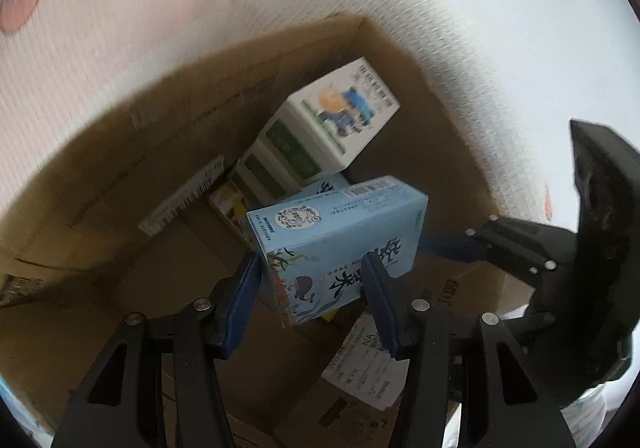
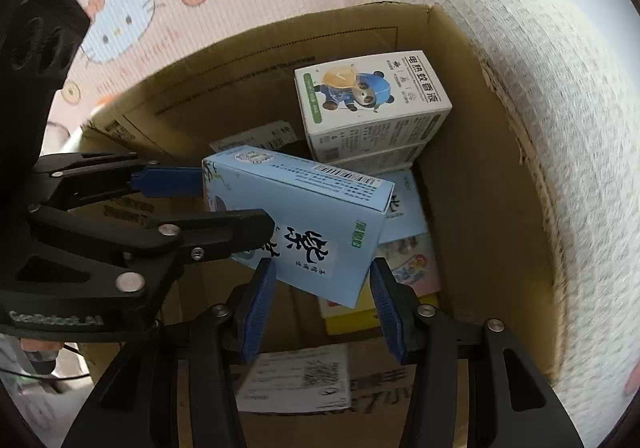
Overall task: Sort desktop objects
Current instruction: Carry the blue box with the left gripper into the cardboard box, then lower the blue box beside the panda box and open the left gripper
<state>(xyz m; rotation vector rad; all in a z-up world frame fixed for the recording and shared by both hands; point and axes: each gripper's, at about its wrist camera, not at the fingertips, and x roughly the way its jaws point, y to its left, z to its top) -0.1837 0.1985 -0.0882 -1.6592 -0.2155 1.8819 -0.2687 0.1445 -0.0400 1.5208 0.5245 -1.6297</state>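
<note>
Over the open carton (image 2: 500,208) a blue box (image 2: 312,216) hangs tilted. The left gripper (image 1: 310,288) clamps it with wide-set jaws. The right gripper (image 2: 322,280) brackets its lower corner more narrowly (whether those pads press, I cannot tell). Two grips pulling unevenly could twist it loose, and it would land crooked against the panda box (image 2: 368,100).

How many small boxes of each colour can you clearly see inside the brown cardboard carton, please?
Light blue cardboard boxes: 2
White cardboard boxes with panda print: 2
Yellow cardboard box, mostly hidden: 1
Total: 5
</note>
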